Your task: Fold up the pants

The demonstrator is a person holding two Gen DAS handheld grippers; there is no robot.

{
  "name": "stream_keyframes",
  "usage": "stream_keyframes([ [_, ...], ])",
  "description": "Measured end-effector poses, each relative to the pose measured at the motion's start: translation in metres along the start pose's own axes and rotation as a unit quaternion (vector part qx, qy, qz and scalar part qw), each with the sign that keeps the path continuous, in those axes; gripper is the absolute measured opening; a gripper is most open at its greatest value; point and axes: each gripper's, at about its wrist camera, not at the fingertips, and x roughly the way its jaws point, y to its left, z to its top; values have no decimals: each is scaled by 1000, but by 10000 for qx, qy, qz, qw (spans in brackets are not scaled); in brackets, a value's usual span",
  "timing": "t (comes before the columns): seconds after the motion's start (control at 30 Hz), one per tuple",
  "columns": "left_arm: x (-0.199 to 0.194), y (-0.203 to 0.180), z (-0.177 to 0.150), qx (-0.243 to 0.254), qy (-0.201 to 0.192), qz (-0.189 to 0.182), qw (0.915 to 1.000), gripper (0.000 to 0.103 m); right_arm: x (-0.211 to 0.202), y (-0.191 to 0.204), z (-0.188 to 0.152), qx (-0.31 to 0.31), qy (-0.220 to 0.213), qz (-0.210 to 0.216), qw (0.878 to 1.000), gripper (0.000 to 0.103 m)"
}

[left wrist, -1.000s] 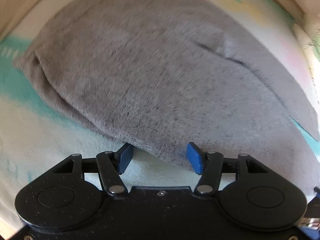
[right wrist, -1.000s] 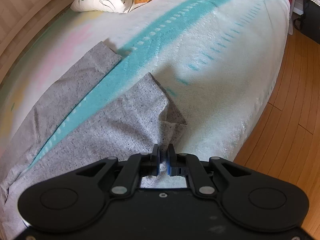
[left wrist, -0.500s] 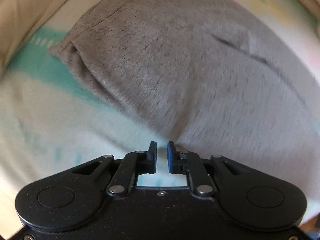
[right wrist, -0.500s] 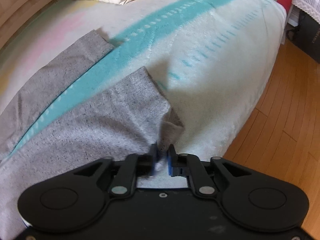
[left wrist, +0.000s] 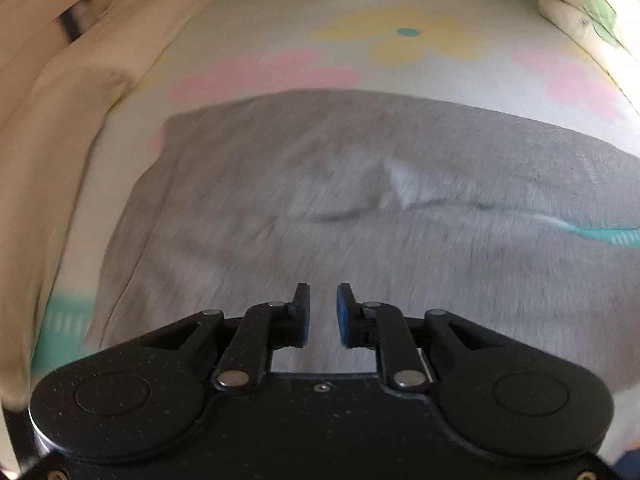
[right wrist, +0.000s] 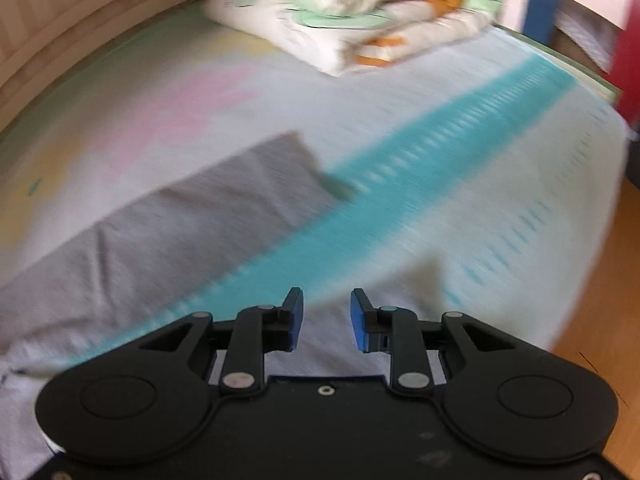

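Grey pants (left wrist: 360, 208) lie spread on the bed, waist end in the left wrist view, with a crease across the middle. My left gripper (left wrist: 322, 314) is over the near part of the pants, its jaws a narrow gap apart with grey cloth showing between them; the view is blurred. In the right wrist view one grey leg (right wrist: 224, 208) lies flat ahead and to the left, and pale cloth sits under the tool. My right gripper (right wrist: 326, 320) has its jaws apart with nothing between them.
The bed sheet (right wrist: 460, 168) has a teal stripe and pink and yellow patches. A folded quilt (right wrist: 352, 12) lies at the far end. A beige wall panel (left wrist: 48, 128) runs along the left. Wooden floor (right wrist: 600, 320) lies beyond the bed's right edge.
My right gripper opened and let go of the leg hem, then lifted toward the far leg. My left gripper closed from wide open to a narrow gap and swung over the pants.
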Motion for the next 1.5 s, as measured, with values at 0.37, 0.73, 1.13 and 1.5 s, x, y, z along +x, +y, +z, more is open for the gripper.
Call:
stream_keyframes([
  [0.37, 83, -38, 64, 225, -300, 299, 9989, 26, 92, 103, 80, 87, 357, 141, 9992, 32],
  [0.73, 103, -62, 49, 923, -300, 526, 9939, 22, 166, 170, 116, 1216, 157, -368, 9918, 34],
  [1.13, 100, -52, 55, 847, -269, 263, 9957, 26, 168, 143, 102, 960, 678, -3, 9931, 1],
  [1.5, 107, -52, 55, 745, -234, 199, 9967, 25, 180, 179, 119, 1617, 433, -326, 9853, 44],
])
